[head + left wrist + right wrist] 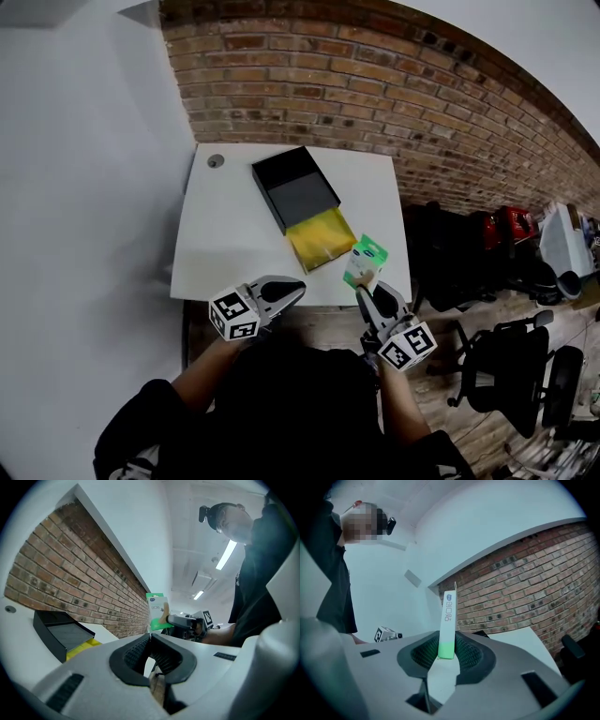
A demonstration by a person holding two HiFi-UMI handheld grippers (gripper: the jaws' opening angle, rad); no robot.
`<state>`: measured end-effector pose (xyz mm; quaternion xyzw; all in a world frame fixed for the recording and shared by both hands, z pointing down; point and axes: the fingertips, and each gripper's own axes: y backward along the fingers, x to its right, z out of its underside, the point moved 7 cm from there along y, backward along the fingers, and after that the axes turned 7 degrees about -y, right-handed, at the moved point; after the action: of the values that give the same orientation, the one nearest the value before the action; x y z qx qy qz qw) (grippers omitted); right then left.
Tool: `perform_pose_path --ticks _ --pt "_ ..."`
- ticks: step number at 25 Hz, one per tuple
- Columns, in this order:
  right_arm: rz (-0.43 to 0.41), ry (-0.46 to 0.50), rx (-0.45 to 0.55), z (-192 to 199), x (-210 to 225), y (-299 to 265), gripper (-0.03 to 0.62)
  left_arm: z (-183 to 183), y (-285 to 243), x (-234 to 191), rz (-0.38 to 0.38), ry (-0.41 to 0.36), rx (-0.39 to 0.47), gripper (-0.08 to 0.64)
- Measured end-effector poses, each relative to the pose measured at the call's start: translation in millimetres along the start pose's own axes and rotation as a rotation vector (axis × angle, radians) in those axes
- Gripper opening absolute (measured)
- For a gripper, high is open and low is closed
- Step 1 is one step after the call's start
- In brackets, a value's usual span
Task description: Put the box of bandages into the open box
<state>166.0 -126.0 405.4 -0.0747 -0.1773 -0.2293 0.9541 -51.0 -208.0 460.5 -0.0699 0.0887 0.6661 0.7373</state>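
Observation:
A green and white box of bandages point(365, 262) is held upright over the table's front right corner. My right gripper point(366, 287) is shut on its lower edge. In the right gripper view the bandage box point(448, 616) stands edge-on between the pads of the right gripper point(446, 645). The open black box point(298, 187) lies at the back middle of the white table point(234, 244), with a yellow part point(321, 239) at its near end. My left gripper point(296, 290) hovers at the table's front edge, jaws together and empty. The left gripper view shows the left gripper point(150, 637), the bandage box point(157, 607) and the black box point(61, 632).
A brick wall point(394, 103) runs behind the table. A round grommet point(217, 160) sits in the table's back left corner. Black office chairs point(511, 366) and bags point(469, 248) crowd the wooden floor to the right.

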Motion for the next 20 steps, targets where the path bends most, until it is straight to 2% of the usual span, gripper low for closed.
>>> perform_pose_path --ticks 4,10,14,20 --pt "0.018 -0.001 -0.029 2.8 8.3 -16.6 0.097 -1.5 1.3 -24.2 0.002 -0.002 0.013 0.021" --pt "-0.011 -0.027 -0.099 1.8 33.7 -48.1 0.097 5.8 4.8 -41.3 -0.067 0.051 0.030 0.021" --pt "-0.064 -0.048 -0.182 6.3 58.5 -76.2 0.097 18.5 4.7 -48.4 -0.137 0.085 0.025 0.021" --pt "-0.136 -0.098 -0.350 13.8 100.4 -108.7 0.097 30.6 -8.5 -60.5 -0.275 0.144 0.073 0.021"
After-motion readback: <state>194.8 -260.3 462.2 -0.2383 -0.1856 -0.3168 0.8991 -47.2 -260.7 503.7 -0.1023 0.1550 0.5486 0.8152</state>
